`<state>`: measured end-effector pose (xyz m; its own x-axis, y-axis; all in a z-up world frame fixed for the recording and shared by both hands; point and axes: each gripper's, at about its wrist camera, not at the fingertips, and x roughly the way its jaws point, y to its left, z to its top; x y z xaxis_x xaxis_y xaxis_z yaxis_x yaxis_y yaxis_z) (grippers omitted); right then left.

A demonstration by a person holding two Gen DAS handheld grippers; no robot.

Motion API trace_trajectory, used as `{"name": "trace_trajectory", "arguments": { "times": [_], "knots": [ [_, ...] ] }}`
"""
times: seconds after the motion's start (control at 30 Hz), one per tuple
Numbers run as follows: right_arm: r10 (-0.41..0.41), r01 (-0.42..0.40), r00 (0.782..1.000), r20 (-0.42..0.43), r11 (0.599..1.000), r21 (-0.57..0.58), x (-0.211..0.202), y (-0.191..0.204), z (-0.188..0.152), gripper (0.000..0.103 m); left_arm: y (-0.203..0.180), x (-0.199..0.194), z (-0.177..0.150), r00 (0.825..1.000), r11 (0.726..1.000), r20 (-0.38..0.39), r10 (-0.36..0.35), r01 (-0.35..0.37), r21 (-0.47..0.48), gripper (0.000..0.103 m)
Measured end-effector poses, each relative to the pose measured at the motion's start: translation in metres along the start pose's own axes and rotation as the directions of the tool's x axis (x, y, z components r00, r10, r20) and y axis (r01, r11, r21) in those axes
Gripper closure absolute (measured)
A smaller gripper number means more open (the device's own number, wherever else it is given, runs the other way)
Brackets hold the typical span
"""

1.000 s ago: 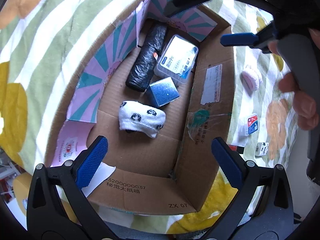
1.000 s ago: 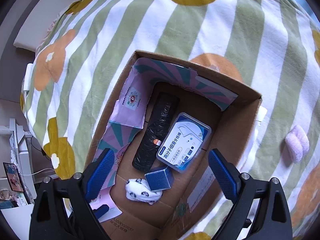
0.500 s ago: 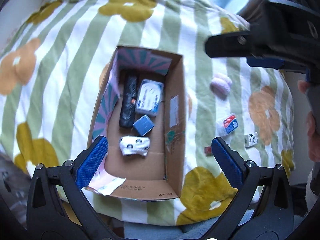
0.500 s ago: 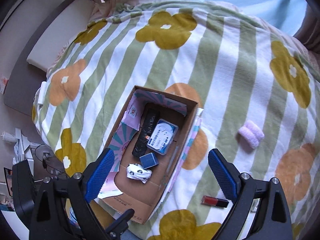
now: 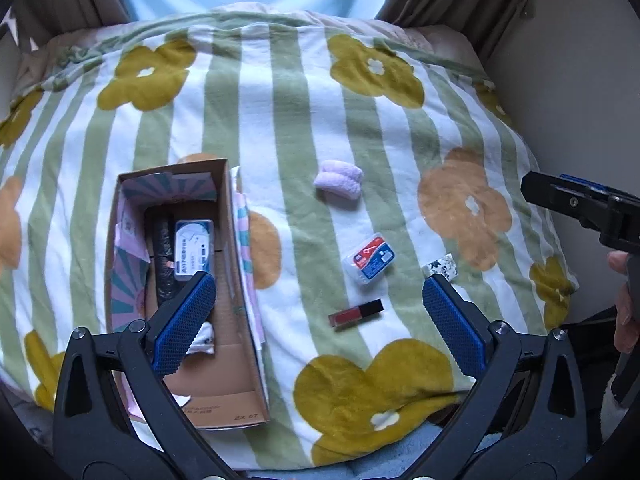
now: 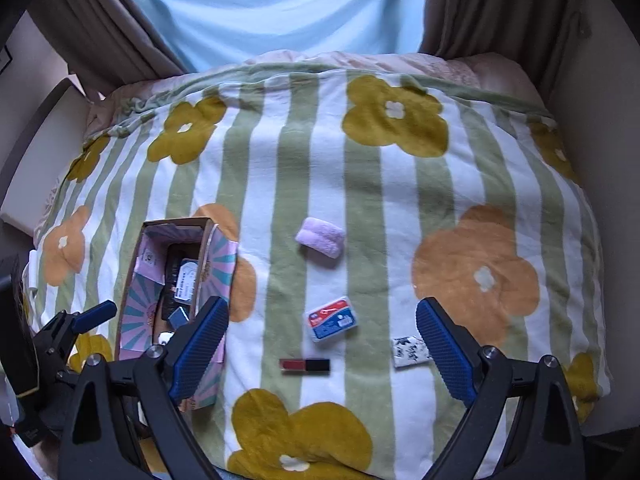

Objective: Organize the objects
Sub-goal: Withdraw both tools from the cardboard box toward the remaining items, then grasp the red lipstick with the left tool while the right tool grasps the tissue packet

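Observation:
An open cardboard box (image 5: 236,344) (image 6: 208,240) lies on the striped flower blanket at the left. It holds a black roll (image 5: 165,256), a white-blue case (image 5: 194,248), a blue cube (image 6: 179,315) and a white spotted sock (image 5: 204,338). On the blanket to its right lie a pink fluffy sock (image 5: 338,180) (image 6: 320,237), a red-blue packet (image 5: 370,258) (image 6: 331,319), a red-black lipstick (image 5: 356,313) (image 6: 305,365) and a black-white patterned piece (image 5: 440,266) (image 6: 409,352). My left gripper (image 5: 318,324) and right gripper (image 6: 322,354) are open, empty, high above.
The blanket (image 5: 320,120) covers a bed with curtains and a light window behind. A wall (image 5: 560,100) runs along the right edge. The right gripper's tip (image 5: 576,204) shows at the right of the left wrist view.
Both grippers have pulled up and back from the box, which now looks small. The loose items on the blanket have come into view. Both stay open.

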<state>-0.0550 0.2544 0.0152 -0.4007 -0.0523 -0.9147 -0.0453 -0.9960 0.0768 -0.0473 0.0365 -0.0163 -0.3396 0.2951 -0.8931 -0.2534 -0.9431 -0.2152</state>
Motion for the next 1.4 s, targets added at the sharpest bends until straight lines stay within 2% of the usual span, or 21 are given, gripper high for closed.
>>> {"name": "trace_trajectory", "arguments": {
  "times": [0.17, 0.3, 0.43, 0.63, 0.73, 0.87, 1.03, 1.23, 1.4],
  "knots": [
    [-0.02, 0.021, 1.0, -0.019, 0.997, 0.068, -0.002, -0.045, -0.02, 0.009, -0.034, 0.014, -0.004, 0.999, 0.999, -0.035, -0.021, 0.022, 0.036, 0.0],
    [-0.033, 0.035, 0.999, -0.03, 0.998, 0.055, 0.003, -0.062, -0.033, 0.009, -0.049, 0.025, -0.01, 0.998, 0.999, -0.051, -0.031, 0.031, 0.008, 0.0],
    [-0.011, 0.013, 0.999, -0.038, 1.0, 0.027, 0.018, -0.077, -0.045, 0.009, -0.059, 0.041, -0.019, 0.997, 0.999, -0.07, -0.02, 0.018, -0.031, 0.0],
    [0.022, -0.023, 0.999, -0.047, 1.0, -0.02, 0.062, -0.093, -0.062, 0.009, -0.066, 0.082, -0.044, 0.996, 0.994, -0.092, 0.013, -0.023, -0.109, 0.0],
    [0.028, -0.031, 0.998, -0.05, 0.998, -0.05, 0.091, -0.099, -0.072, 0.009, -0.067, 0.116, -0.06, 0.991, 0.988, -0.133, 0.017, -0.037, -0.148, 0.0],
    [0.041, -0.046, 0.997, -0.063, 0.996, -0.082, 0.134, -0.106, -0.084, 0.009, -0.066, 0.156, -0.079, 0.988, 0.98, -0.15, 0.024, -0.053, -0.193, 0.0],
    [0.055, -0.065, 0.992, -0.113, 0.994, -0.089, 0.183, -0.117, -0.097, 0.009, -0.063, 0.206, -0.096, 0.98, 0.969, -0.189, 0.06, -0.103, -0.224, 0.001],
    [0.057, -0.08, 0.983, -0.173, 0.989, -0.127, 0.218, -0.121, -0.11, 0.009, -0.053, 0.235, -0.106, 0.972, 0.95, -0.217, 0.09, -0.15, -0.275, 0.001],
    [0.045, -0.076, 0.979, -0.201, 0.986, -0.148, 0.232, -0.121, -0.114, 0.009, -0.053, 0.25, -0.108, 0.965, 0.948, -0.238, 0.112, -0.176, -0.264, 0.001]
  ]
}}
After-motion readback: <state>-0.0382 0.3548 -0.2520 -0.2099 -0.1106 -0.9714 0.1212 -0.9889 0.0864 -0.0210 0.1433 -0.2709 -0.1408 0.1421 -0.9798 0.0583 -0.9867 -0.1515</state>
